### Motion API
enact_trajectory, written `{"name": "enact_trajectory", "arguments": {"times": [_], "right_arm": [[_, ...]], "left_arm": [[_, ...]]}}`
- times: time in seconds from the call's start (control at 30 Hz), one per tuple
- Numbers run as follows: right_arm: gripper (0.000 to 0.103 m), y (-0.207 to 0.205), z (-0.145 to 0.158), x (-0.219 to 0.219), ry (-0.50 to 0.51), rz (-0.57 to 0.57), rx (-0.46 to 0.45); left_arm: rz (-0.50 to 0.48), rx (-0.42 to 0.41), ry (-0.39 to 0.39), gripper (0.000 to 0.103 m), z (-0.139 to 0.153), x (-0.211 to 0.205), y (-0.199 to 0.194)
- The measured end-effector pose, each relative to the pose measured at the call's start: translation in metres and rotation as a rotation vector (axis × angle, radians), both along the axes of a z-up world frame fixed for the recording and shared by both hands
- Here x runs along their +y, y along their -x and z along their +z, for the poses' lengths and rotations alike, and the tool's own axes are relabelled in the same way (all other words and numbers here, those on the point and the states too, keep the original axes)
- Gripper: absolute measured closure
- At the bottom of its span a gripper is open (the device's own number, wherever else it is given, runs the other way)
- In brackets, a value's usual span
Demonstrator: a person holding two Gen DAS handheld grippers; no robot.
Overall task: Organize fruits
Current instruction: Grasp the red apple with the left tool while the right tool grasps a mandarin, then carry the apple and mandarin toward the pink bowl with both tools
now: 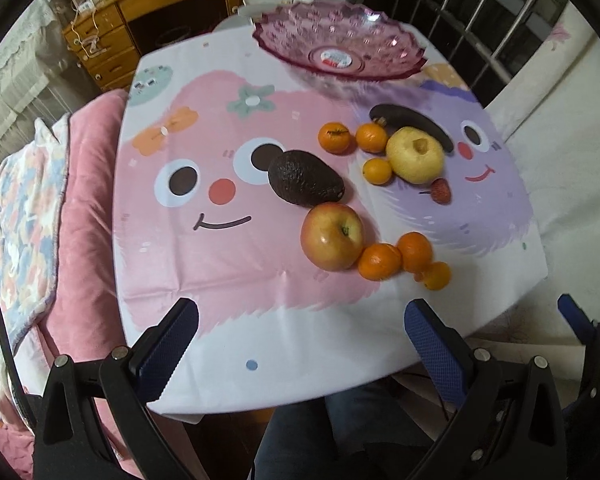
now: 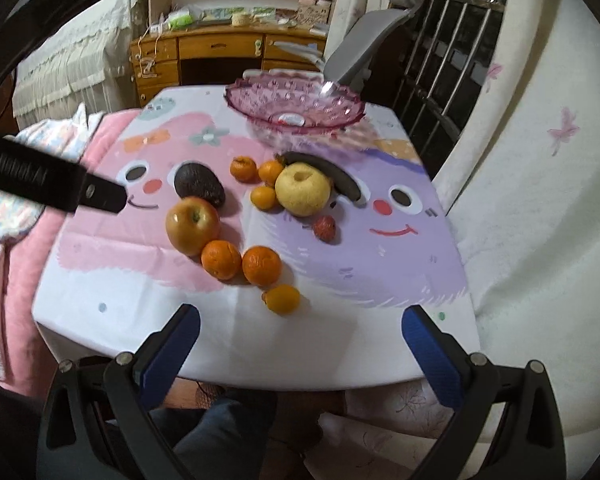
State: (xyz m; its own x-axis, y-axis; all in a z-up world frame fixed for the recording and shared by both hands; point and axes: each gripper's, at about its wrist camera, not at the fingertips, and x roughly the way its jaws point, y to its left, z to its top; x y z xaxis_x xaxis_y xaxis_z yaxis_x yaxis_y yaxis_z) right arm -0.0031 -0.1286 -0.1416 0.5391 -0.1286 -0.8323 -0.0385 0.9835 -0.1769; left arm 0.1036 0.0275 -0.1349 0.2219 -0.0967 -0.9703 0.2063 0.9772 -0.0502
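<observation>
A pink glass bowl (image 1: 340,46) stands empty at the table's far side; it also shows in the right wrist view (image 2: 296,106). Loose fruit lies in front of it: a dark avocado (image 1: 305,178), a red apple (image 1: 332,236), a yellow apple (image 1: 415,155), a blackened banana (image 1: 412,122), a small red fruit (image 1: 441,191) and several tangerines (image 1: 378,262). My left gripper (image 1: 300,340) is open and empty above the near table edge. My right gripper (image 2: 300,340) is open and empty, near a small orange fruit (image 2: 283,299).
The table wears a cartoon cloth (image 1: 204,240). A pink blanket (image 1: 84,216) lies left of it. A wooden dresser (image 2: 220,56) and a grey chair (image 2: 364,48) stand behind. Window bars (image 2: 440,52) are at the right. The other gripper's body (image 2: 48,182) reaches in from the left.
</observation>
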Motion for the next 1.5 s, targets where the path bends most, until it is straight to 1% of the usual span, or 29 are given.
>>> {"name": "enact_trajectory", "arguments": {"times": [0.07,0.2,0.27,0.5,0.67,0.7,0.8,0.87,0.9,0.97,1.03,1.1,1.17,1.2,1.3,1.4,1.5], "right_arm": [[0.002,-0.007,-0.014,-0.002,-0.009,-0.002,0.018],[0.007,-0.02,-0.042,-0.006,-0.02,-0.011,0.05],[0.01,-0.026,-0.058,-0.007,-0.019,-0.009,0.076],[0.029,-0.038,-0.096,-0.005,-0.037,0.017,0.128],[0.035,-0.043,-0.103,-0.003,-0.045,0.023,0.117],[0.037,-0.044,-0.105,-0.002,-0.049,0.024,0.119],[0.043,-0.049,-0.108,-0.003,-0.059,0.021,0.124],[0.046,-0.05,-0.111,-0.003,-0.067,0.021,0.13],[0.048,-0.051,-0.112,-0.004,-0.071,0.021,0.135],[0.05,-0.054,-0.114,-0.005,-0.08,0.02,0.14],[0.051,-0.056,-0.115,-0.006,-0.088,0.021,0.142],[0.053,-0.058,-0.114,-0.005,-0.087,0.027,0.142],[0.056,-0.059,-0.114,-0.005,-0.092,0.032,0.144],[0.057,-0.06,-0.114,-0.006,-0.092,0.03,0.146],[0.066,-0.062,-0.113,-0.009,-0.093,0.021,0.151],[0.066,-0.067,-0.113,-0.013,-0.12,0.019,0.171],[0.066,-0.069,-0.11,-0.015,-0.138,0.03,0.196]], "left_arm": [[0.003,0.018,0.009,0.001,-0.013,-0.001,-0.01],[0.011,0.072,0.026,0.001,-0.043,-0.005,-0.028],[0.017,0.103,0.051,0.001,-0.057,-0.006,-0.035],[0.024,0.18,0.122,0.001,-0.097,-0.013,-0.056],[0.024,0.202,0.134,0.008,-0.115,-0.018,-0.066],[0.023,0.208,0.138,0.011,-0.118,-0.019,-0.068],[0.022,0.223,0.142,0.012,-0.126,-0.021,-0.072],[0.022,0.234,0.15,0.015,-0.13,-0.021,-0.075],[0.022,0.241,0.154,0.018,-0.132,-0.021,-0.077],[0.02,0.252,0.179,0.021,-0.136,-0.021,-0.08],[0.024,0.261,0.194,0.027,-0.139,-0.02,-0.083],[0.027,0.274,0.21,0.029,-0.143,-0.021,-0.086],[0.028,0.282,0.228,0.034,-0.146,-0.021,-0.087],[0.027,0.287,0.242,0.039,-0.148,-0.02,-0.087],[0.031,0.294,0.236,0.039,-0.15,-0.022,-0.088],[0.046,0.306,0.236,0.039,-0.15,-0.024,-0.09],[0.067,0.324,0.206,0.039,-0.148,-0.022,-0.091]]}}
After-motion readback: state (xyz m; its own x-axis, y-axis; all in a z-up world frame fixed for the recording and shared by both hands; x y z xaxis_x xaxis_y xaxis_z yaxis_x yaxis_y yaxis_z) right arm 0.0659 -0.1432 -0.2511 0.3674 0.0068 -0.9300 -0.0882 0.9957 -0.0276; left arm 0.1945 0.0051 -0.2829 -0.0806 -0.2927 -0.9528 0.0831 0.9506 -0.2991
